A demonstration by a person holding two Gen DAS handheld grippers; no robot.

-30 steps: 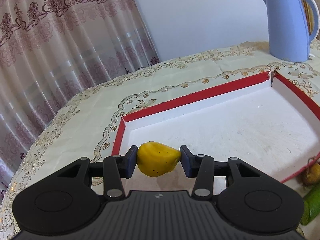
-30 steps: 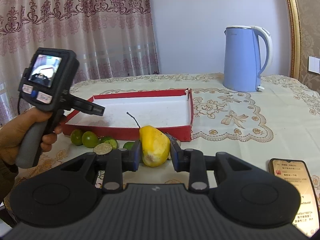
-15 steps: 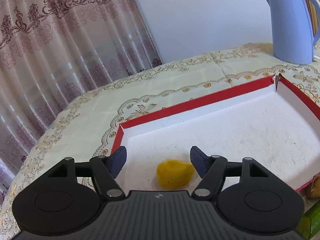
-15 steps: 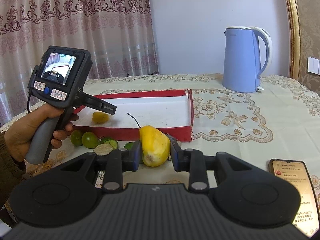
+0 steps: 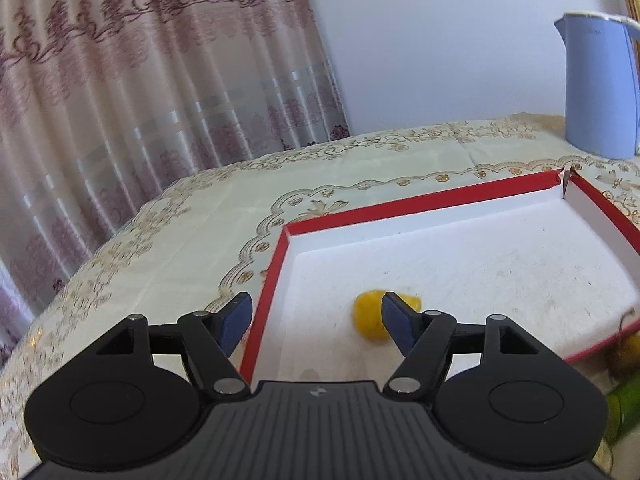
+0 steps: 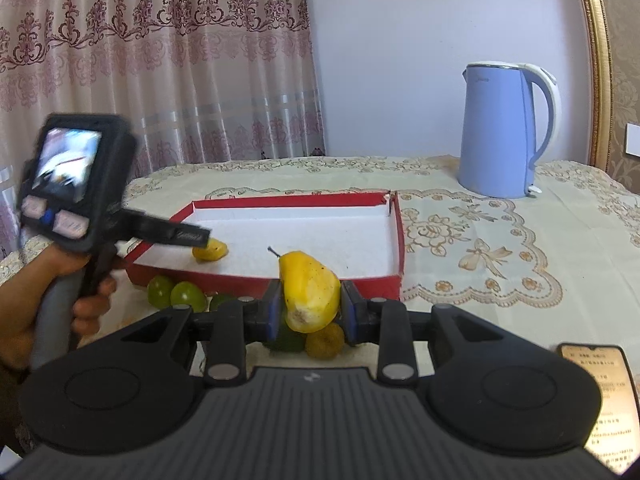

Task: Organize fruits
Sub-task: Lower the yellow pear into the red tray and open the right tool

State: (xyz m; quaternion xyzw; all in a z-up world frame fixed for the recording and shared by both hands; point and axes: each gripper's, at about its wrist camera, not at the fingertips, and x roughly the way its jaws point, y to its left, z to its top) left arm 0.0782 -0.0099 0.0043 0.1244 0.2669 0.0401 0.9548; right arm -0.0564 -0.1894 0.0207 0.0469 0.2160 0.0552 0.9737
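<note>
Fruits are going into the red box (image 5: 420,200) one at a time, and the first has just landed. A second ago the left gripper (image 5: 316,316) was clamped on a small yellow fruit (image 5: 370,318) above the box's near left corner; now its fingers (image 5: 236,318) are spread wide with nothing between them, and the fruit lies on the white floor of the box near that corner, touching no wall. From the right-hand camera the same fruit (image 6: 210,250) shows just past the tip of the left gripper (image 6: 176,234), which has pulled back and is blurred with motion.

The right gripper (image 6: 310,312) has not let go of anything: its fingers (image 6: 274,312) remain clenched on a yellow pear (image 6: 310,290), stem up, held above the tabletop (image 6: 500,248) just short of the box's near wall (image 6: 280,278). It has risen a little over the last second.

Green fruits (image 6: 174,296) lie on the tabletop against the outside of that near wall, and more fruit sits under the held pear. A blue kettle (image 6: 500,136) stands well beyond the box's far right corner, and a phone (image 6: 600,392) lies at the near right edge of the tabletop.

To my eye, one fruit is placed, the pear looks next, and the left hand is free to fetch a green one.
</note>
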